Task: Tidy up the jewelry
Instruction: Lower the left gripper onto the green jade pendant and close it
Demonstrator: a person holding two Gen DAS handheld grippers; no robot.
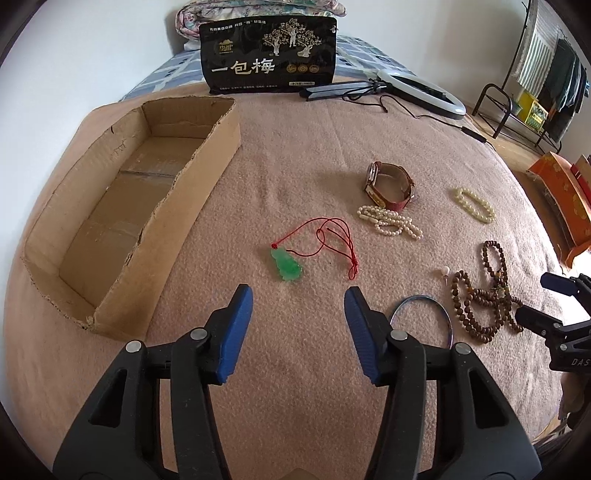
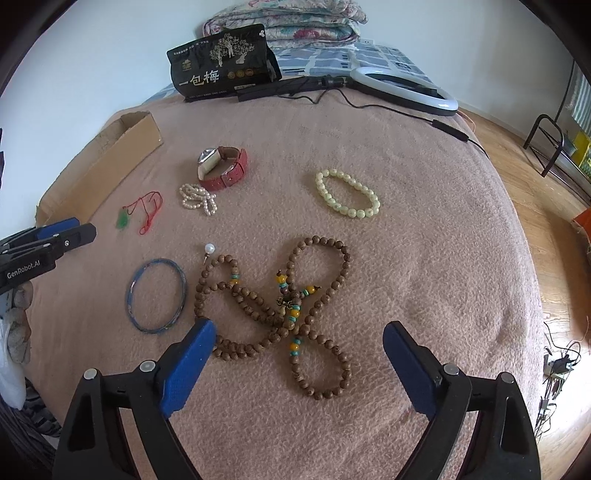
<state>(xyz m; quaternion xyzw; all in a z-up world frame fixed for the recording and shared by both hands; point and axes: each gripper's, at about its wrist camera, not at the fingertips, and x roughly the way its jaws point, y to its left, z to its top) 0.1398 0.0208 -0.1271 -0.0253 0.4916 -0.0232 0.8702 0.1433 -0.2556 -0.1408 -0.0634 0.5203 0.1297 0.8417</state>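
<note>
Jewelry lies on a pink blanket. A green pendant (image 1: 286, 266) on a red cord lies just ahead of my open, empty left gripper (image 1: 298, 295). A cardboard box (image 1: 122, 206) stands empty at the left. A red-strap watch (image 1: 389, 184), a pearl strand (image 1: 389, 221), a pale bead bracelet (image 1: 474, 205), a blue bangle (image 1: 421, 317) and wooden prayer beads (image 1: 484, 295) lie to the right. My right gripper (image 2: 299, 332) is open and empty over the wooden prayer beads (image 2: 280, 302). The bangle (image 2: 155, 295), a pearl pin (image 2: 209, 249), watch (image 2: 221, 168) and pale bracelet (image 2: 347, 194) show there too.
A black snack bag (image 1: 269, 55) and a ring light (image 1: 421, 92) with its cable lie at the far edge of the blanket. Folded quilts (image 2: 295, 18) are behind. A clothes rack (image 1: 532, 92) and an orange box (image 1: 561, 199) stand on the wooden floor at the right.
</note>
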